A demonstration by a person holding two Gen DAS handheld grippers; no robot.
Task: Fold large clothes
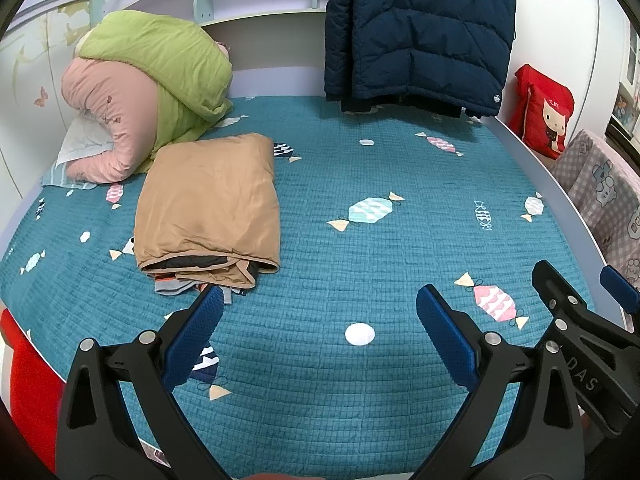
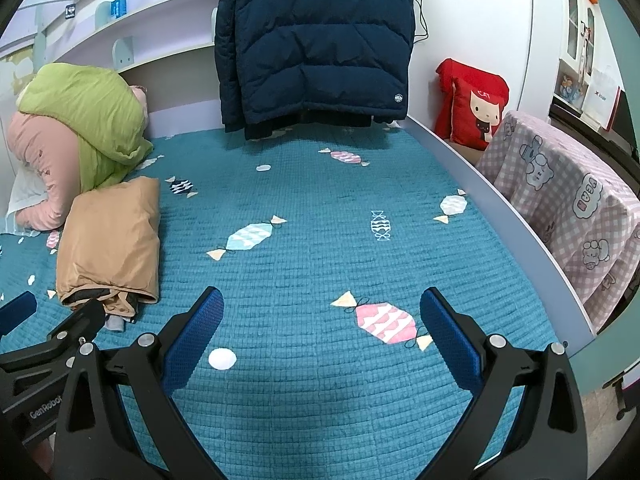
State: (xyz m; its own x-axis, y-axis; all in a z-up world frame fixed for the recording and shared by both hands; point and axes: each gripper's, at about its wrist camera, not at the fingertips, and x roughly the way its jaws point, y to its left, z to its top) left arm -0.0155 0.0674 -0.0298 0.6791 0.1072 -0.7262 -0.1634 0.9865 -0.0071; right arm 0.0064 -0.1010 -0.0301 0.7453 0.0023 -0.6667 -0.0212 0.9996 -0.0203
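Bed and surroundings

A teal quilt (image 2: 320, 208) with candy prints covers the bed. At 10 o'clock a green and pink duvet (image 1: 160, 80) is bundled on a pillow (image 1: 80, 144). At 2 o'clock a red cushion (image 2: 472, 104) leans beside the bed rail (image 2: 520, 216); at 3 o'clock hangs a checked bear-print cloth (image 2: 560, 200). Shelves (image 2: 160, 20) run at 11 o'clock.

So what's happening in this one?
Clothes are being folded on a bed. Both tongs, left and right, hover open and empty over the teal quilt. A tan garment already lies folded at the left. A navy puffer jacket hangs at the far end, untouched.
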